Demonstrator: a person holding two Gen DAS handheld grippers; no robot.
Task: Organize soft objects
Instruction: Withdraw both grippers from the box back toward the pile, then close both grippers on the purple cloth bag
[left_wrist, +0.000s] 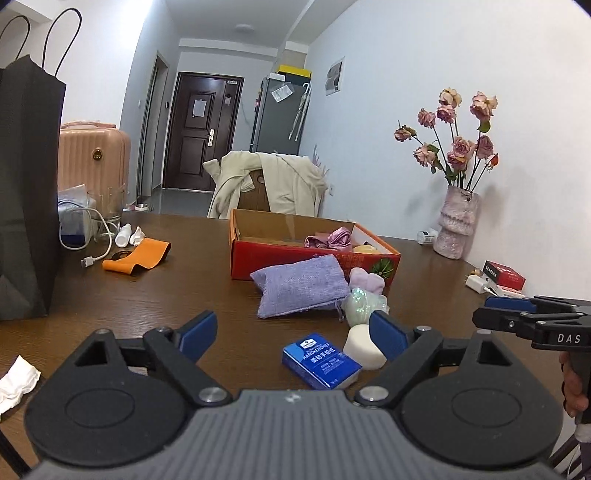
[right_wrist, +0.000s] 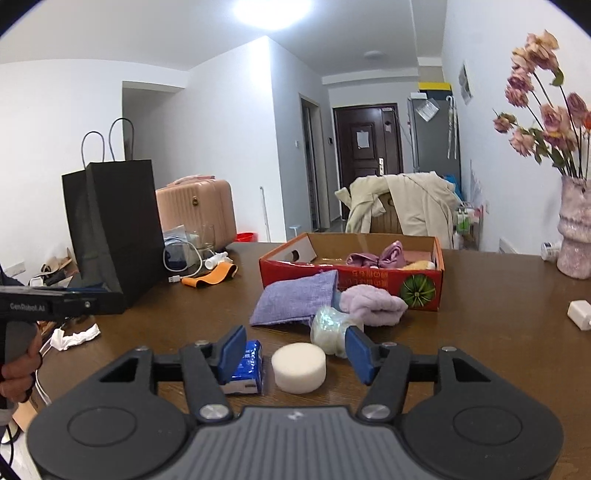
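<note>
While both pairs of fingers stand spread and hold nothing, the left gripper (left_wrist: 293, 334) hovers over the blue handkerchief pack (left_wrist: 320, 361) and the right gripper (right_wrist: 295, 349) frames the white sponge disc (right_wrist: 299, 366). Farther off, a lilac pouch (right_wrist: 293, 303) lies against the near side of the red cardboard box (right_wrist: 384, 284).

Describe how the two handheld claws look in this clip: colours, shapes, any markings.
Both match: the left claw and right claw have black angular linkage arms with silver pivot bolts, blue rectangular finger pads, round black side housings and a ribbed grey centre body. Seen side-on, the left claw's body reads "GenRobot.AI" and the right claw's "DAS", each on a grey pistol-style handle.
</note>
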